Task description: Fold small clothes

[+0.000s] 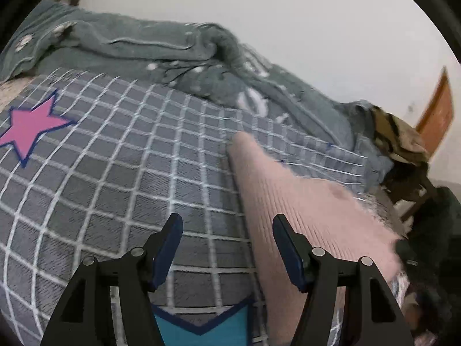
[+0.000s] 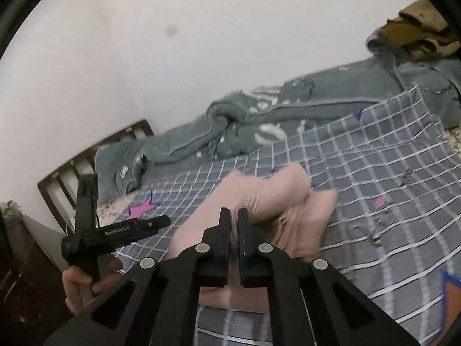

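Observation:
A pink ribbed garment (image 1: 305, 201) lies on the grey checked bedspread (image 1: 121, 178). In the right wrist view the pink garment (image 2: 268, 199) is bunched up at my right gripper (image 2: 234, 216), whose fingers are shut on a fold of it. My left gripper (image 1: 227, 225) hovers open over the bedspread at the garment's left edge. Its right finger (image 1: 285, 245) stands over the pink cloth, and nothing is pinched between its fingers. A person's hand (image 2: 83, 282) shows at the left of the right wrist view, holding the left tool.
A rumpled grey-green quilt (image 1: 138, 49) runs along the white wall behind the bedspread. A camouflage cloth (image 1: 400, 138) lies at the bed's far right, by an orange-brown board (image 1: 438, 115). A dark slatted headboard (image 2: 86, 161) stands at the bed's end.

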Tool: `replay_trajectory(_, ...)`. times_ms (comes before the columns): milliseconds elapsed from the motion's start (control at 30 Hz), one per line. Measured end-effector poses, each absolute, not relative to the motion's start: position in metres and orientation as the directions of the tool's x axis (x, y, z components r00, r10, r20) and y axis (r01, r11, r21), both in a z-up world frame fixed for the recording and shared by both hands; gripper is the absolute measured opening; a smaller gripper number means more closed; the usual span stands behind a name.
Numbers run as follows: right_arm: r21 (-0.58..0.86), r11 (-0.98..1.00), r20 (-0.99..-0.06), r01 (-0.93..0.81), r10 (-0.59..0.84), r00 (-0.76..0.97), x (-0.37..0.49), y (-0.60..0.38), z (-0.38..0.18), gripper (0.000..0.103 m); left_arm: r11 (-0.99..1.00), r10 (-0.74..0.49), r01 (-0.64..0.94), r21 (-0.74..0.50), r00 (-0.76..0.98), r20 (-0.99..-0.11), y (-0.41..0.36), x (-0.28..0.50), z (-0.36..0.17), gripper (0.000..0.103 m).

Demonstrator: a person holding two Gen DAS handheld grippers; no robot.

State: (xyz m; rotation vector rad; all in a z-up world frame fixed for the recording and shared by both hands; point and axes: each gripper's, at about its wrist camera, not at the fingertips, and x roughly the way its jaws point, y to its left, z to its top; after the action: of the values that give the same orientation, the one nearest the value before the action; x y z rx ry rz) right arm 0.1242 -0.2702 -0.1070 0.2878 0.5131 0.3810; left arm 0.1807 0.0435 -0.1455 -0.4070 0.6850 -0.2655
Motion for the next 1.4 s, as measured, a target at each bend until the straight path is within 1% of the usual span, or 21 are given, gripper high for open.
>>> replay_trajectory(100,0.35,0.921,-0.577,-0.17,0.355,0.735,0.147,-0.273,-0.135,0.004,0.888,-0.393,0.154,-0.434,0.744,-0.541,0.031,0.184,-0.143,0.063)
replay_trajectory(167,0.365,0.912,-0.62,-0.187,0.388,0.682,0.153,-0.269,-0.146,0.007,0.88,-0.414,0.173,-0.442,0.734,-0.538,0.024,0.188,-0.146,0.063)
replay_trajectory(233,0.352,0.91,-0.598,-0.22,0.399,0.695,0.148,-0.266,-0.14,0.012,0.879,-0.425,0.186,-0.438,0.72,-0.548,0.018,0.192,-0.15,0.063)
replay_trajectory(300,0.353,0.905,-0.549,-0.238,0.406,0.731,0.144,-0.268,-0.131,0.025,0.882,-0.438,0.21,-0.422,0.696,-0.569,0.009,0.196,-0.156,0.063)
replay_trajectory(333,0.364,0.899,-0.522,-0.243,0.413,0.746,0.142,-0.269,-0.126,0.035,0.884,-0.441,0.218,-0.414,0.684,-0.581,0.005,0.198,-0.161,0.064)
replay_trajectory(367,0.371,0.895,-0.506,-0.245,0.417,0.755,0.142,-0.27,-0.124,0.04,0.88,-0.45,0.226,-0.418,0.678,-0.581,0.002,0.2,-0.164,0.065)
replay_trajectory(467,0.344,0.909,-0.508,-0.235,0.391,0.767,0.159,-0.259,-0.12,0.044,0.844,-0.511,0.251,-0.474,0.644,-0.569,0.003,0.202,-0.171,0.065)
replay_trajectory(567,0.326,0.928,-0.568,-0.181,0.345,0.748,0.193,-0.249,-0.128,0.049,0.79,-0.601,0.316,-0.526,0.566,-0.564,-0.003,0.206,-0.179,0.07)
replay_trajectory(667,0.372,0.92,-0.624,-0.123,0.346,0.7,0.215,-0.249,-0.144,0.048,0.789,-0.604,0.334,-0.515,0.57,-0.556,-0.002,0.206,-0.179,0.071)
replay_trajectory(700,0.401,0.909,-0.63,-0.112,0.363,0.687,0.22,-0.25,-0.15,0.043,0.783,-0.611,0.333,-0.525,0.569,-0.551,0.0,0.206,-0.178,0.071)
replay_trajectory(733,0.404,0.907,-0.619,-0.118,0.366,0.695,0.218,-0.251,-0.149,0.029,0.777,-0.617,0.331,-0.536,0.572,-0.541,0.004,0.206,-0.177,0.071)
replay_trajectory(767,0.391,0.91,-0.601,-0.136,0.364,0.711,0.213,-0.251,-0.146,0.023,0.775,-0.616,0.329,-0.539,0.58,-0.533,0.006,0.206,-0.176,0.071)
replay_trajectory(833,0.365,0.911,-0.521,-0.192,0.371,0.769,0.193,-0.26,-0.129,0.021,0.775,-0.611,0.325,-0.543,0.605,-0.511,0.01,0.203,-0.172,0.071)
replay_trajectory(900,0.378,0.908,-0.504,-0.178,0.363,0.784,0.188,-0.272,-0.129,0.021,0.773,-0.612,0.327,-0.543,0.612,-0.501,0.009,0.201,-0.17,0.071)
replay_trajectory(933,0.385,0.912,-0.554,-0.14,0.35,0.755,0.196,-0.276,-0.141,0.022,0.774,-0.611,0.327,-0.542,0.61,-0.505,0.008,0.202,-0.17,0.071)
replay_trajectory(1000,0.408,0.909,-0.621,-0.088,0.347,0.703,0.209,-0.282,-0.164,0.027,0.78,-0.605,0.317,-0.539,0.602,-0.521,0.004,0.203,-0.172,0.071)
replay_trajectory(1067,0.423,0.903,-0.618,-0.071,0.345,0.707,0.207,-0.286,-0.164,0.041,0.785,-0.597,0.299,-0.543,0.602,-0.53,0.004,0.204,-0.175,0.071)
replay_trajectory(1133,0.362,0.93,-0.613,-0.069,0.293,0.734,0.196,-0.283,-0.148,0.043,0.787,-0.589,0.287,-0.546,0.613,-0.527,0.005,0.203,-0.173,0.071)
replay_trajectory(1200,0.32,0.944,-0.574,-0.082,0.262,0.776,0.181,-0.277,-0.134,0.043,0.789,-0.584,0.279,-0.548,0.62,-0.524,0.006,0.204,-0.172,0.07)
replay_trajectory(1300,0.228,0.957,-0.468,-0.18,0.27,0.841,0.148,-0.259,-0.111,0.044,0.779,-0.593,0.27,-0.565,0.611,-0.525,0.004,0.205,-0.174,0.07)
replay_trajectory(1400,0.142,0.957,-0.433,-0.253,0.289,0.854,0.134,-0.237,-0.111,0.046,0.793,-0.577,0.264,-0.549,0.613,-0.54,-0.002,0.201,-0.176,0.071)
